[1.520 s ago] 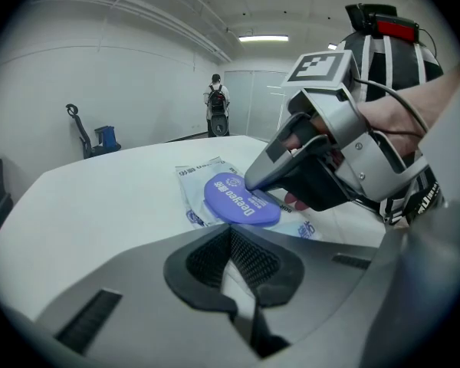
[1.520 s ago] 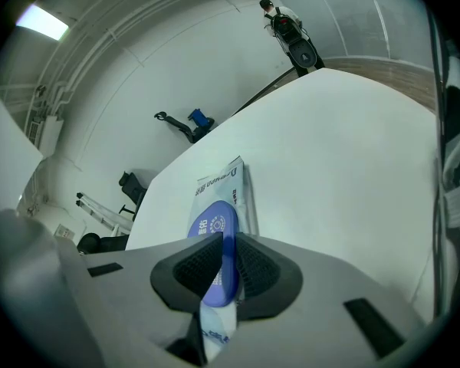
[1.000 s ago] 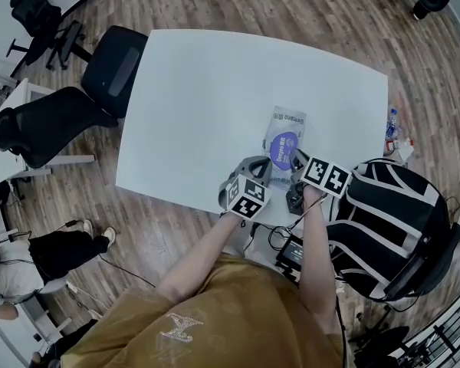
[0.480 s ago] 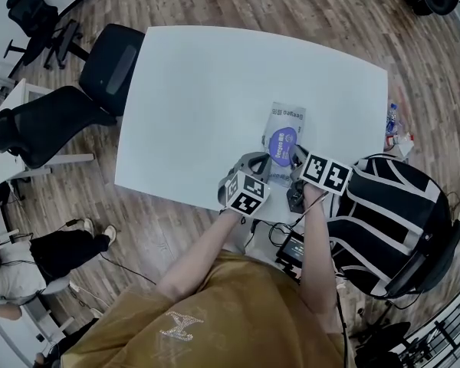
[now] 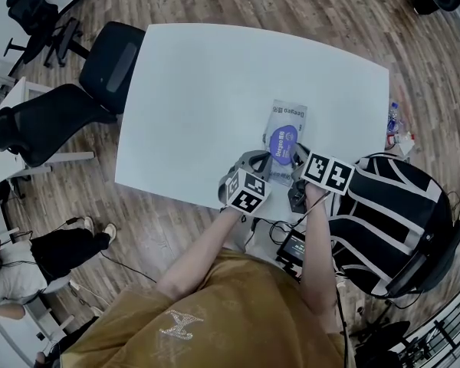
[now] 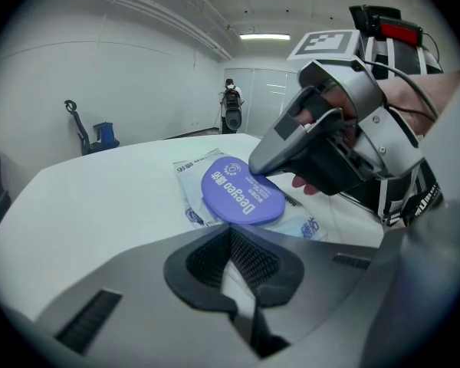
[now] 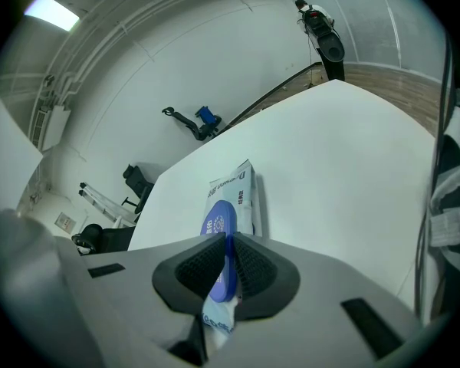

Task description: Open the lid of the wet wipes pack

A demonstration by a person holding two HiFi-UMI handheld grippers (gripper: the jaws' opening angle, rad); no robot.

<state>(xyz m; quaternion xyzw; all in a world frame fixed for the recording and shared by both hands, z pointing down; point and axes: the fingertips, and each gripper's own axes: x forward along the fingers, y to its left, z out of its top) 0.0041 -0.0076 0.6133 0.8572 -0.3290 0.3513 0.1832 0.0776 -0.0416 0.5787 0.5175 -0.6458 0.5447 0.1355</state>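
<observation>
The wet wipes pack (image 5: 287,123) lies flat near the front edge of the white table (image 5: 207,90), with its round purple lid (image 5: 282,144) facing up. My left gripper (image 5: 264,165) is at the pack's near end; in the left gripper view it (image 6: 231,271) is shut on the pack's pale near edge. My right gripper (image 5: 297,158) comes in from the right. In the right gripper view it (image 7: 228,271) is shut on the edge of the lid (image 7: 221,225). The left gripper view shows the right gripper (image 6: 259,165) with its tips on the lid (image 6: 238,192), which looks tilted slightly up.
Two black office chairs (image 5: 111,67) (image 5: 38,129) stand left of the table. A black striped chair (image 5: 391,213) is at the right, with a small bottle (image 5: 392,121) beyond it. A black device with cables (image 5: 291,245) lies below the table's front edge.
Both grippers stay at the pack's near end with hardly any movement. The pack has not shifted on the table.
</observation>
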